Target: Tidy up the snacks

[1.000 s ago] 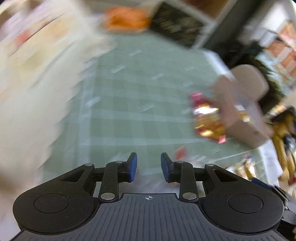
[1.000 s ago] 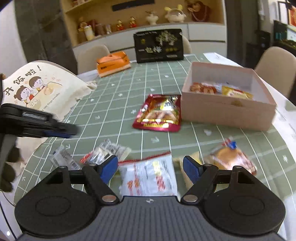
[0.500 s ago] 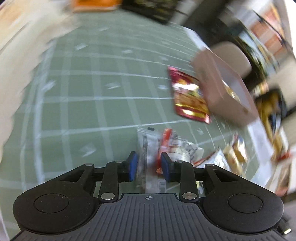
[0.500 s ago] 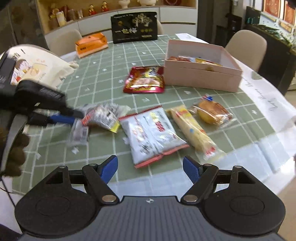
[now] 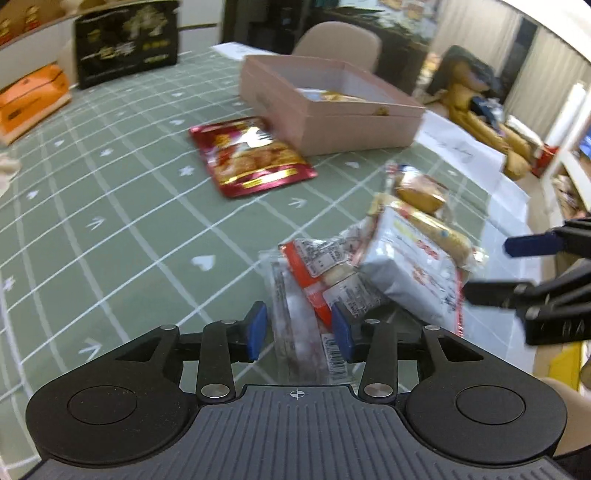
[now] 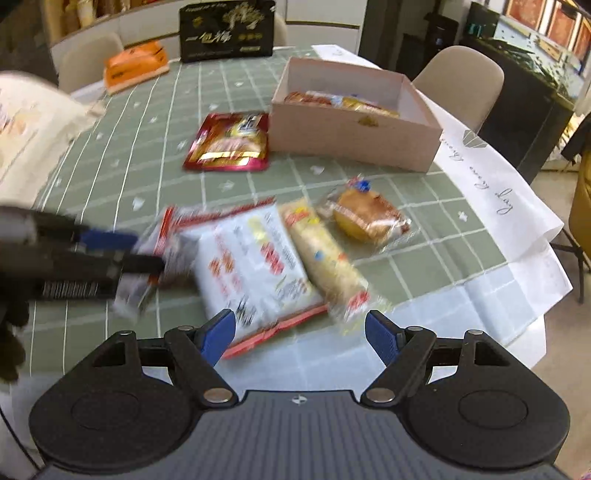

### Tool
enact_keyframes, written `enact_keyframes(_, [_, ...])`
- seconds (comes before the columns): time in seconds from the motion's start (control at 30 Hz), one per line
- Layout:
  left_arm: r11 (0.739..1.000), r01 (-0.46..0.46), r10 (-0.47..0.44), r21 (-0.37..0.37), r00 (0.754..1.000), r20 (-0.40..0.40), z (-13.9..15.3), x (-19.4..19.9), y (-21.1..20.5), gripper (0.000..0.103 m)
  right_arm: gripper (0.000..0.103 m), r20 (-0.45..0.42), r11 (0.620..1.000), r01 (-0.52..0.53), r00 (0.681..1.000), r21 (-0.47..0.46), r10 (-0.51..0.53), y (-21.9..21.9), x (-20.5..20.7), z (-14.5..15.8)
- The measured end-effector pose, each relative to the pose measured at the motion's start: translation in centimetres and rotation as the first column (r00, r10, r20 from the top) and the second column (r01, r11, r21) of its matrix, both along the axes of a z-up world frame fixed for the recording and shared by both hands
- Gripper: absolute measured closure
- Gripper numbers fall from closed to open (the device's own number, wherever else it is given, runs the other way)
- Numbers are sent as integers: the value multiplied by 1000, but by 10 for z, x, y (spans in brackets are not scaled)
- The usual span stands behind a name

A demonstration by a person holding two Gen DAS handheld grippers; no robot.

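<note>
Since the earlier frames the left wrist view has swung off the cream bag and down over the snacks at the near edge of the table. The left gripper [image 5: 298, 328] now sits low over a clear packet [image 5: 295, 332], which lies between its blue fingers [image 5: 256, 330]. Its jaws have just been opening and stand at a middling gap; a sliver of space shows on each side of the packet, so the pads do not press it. The right gripper [image 6: 300, 334] has tipped down and come nearer to the white packet [image 6: 255, 266]. Its jaws stand wide with nothing between them, as they did before.

Counted on the green checked tablecloth [image 6: 155, 155]: one clear packet, one small red-and-white packet [image 5: 325, 273] touching it, one large white packet with red print, one long yellow roll [image 6: 325, 254] just beside that, one round cake in a clear wrapper [image 6: 369, 218], and one red foil pouch [image 6: 229, 142] touching the side of the box. That makes six loose snacks.

There is one pink cardboard box [image 6: 351, 136], open, with several wrapped snacks inside; their number cannot be told. Farther back stand one orange box [image 6: 135, 68] and one black gift box [image 6: 227, 29]. One cream bag [image 6: 33, 125] lies at the left, and one white printed sheet [image 6: 491, 177] hangs over the right edge.
</note>
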State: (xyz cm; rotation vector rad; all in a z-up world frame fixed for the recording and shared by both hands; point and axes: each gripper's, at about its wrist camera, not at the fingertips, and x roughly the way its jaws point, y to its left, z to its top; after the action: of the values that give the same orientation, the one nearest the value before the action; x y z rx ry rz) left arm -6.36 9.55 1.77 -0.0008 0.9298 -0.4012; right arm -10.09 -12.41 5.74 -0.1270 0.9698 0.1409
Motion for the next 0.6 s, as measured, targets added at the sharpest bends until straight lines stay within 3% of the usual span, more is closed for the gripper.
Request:
enact_keyframes(0.2, [997,-70,70,-24,997,-34,2,4,7,56,25,20,1000,10,1000,16,-11,-15,17,5])
enact_keyframes(0.37, [998,-50,51,50,999,-20,3,17,-19,54,25,-13,997,26,1000,69,-26,-21,22,-10])
enact_keyframes(0.5, [994,-61,65,86,997,-45,3,24,-29,53,25,22,997,49,998,59,-51,-19,18,-20])
enact_keyframes(0.6, [992,-65,69,105,997,-40,2,22,-32,53,24,44,988,97,994,120,-102,-25,16,-25])
